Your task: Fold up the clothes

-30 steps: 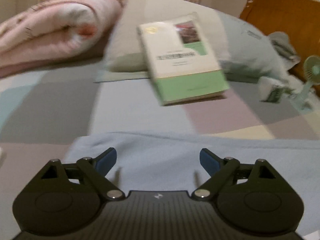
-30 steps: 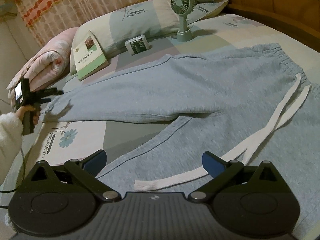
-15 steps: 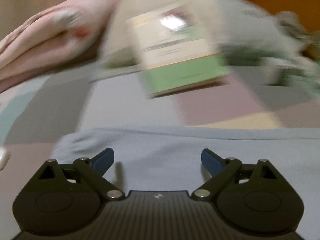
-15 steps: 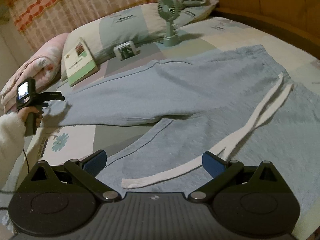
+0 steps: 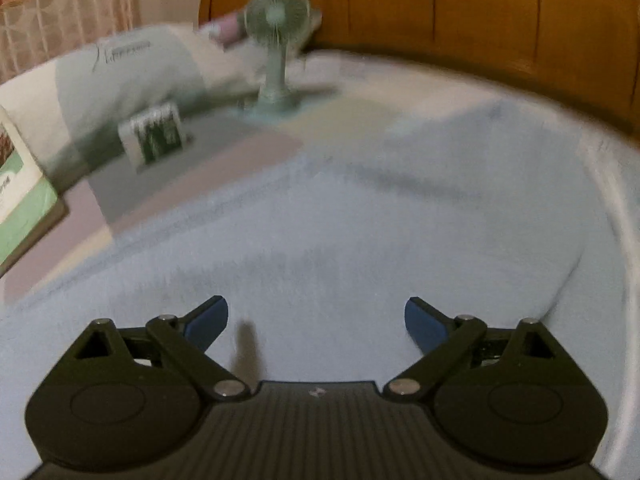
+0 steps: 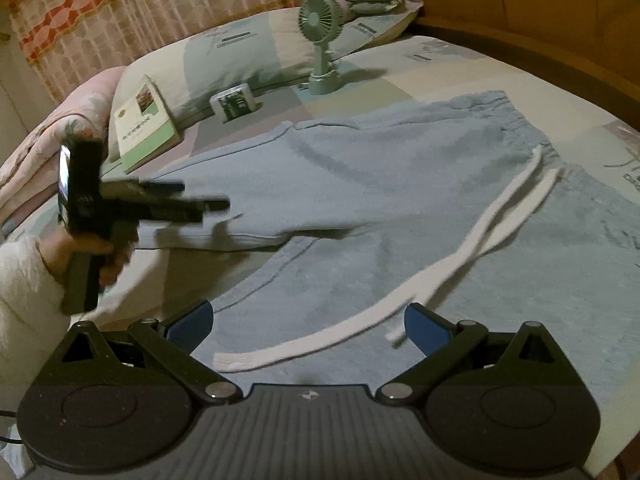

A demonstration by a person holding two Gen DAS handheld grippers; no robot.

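Observation:
Light blue sweatpants [image 6: 400, 184] lie spread flat on the bed, waistband at the right, with a long white drawstring [image 6: 460, 264] trailing across them. My right gripper [image 6: 306, 326] is open and empty, low over the near leg by the drawstring's end. My left gripper [image 5: 316, 320] is open and empty, just above the far leg [image 5: 340, 248]. The left gripper also shows in the right wrist view [image 6: 204, 196], held over that leg.
A green-and-white book [image 6: 144, 128], a small box [image 6: 234, 102] and a green desk fan [image 6: 322, 36] stand behind the pants against the pillow [image 6: 224, 56]. A pink quilt [image 6: 48, 136] lies at the left. A wooden headboard [image 5: 480, 12] bounds the right.
My left gripper has swung right along the far leg, from the cuff toward the middle. My right gripper has shifted slightly. Both stay open.

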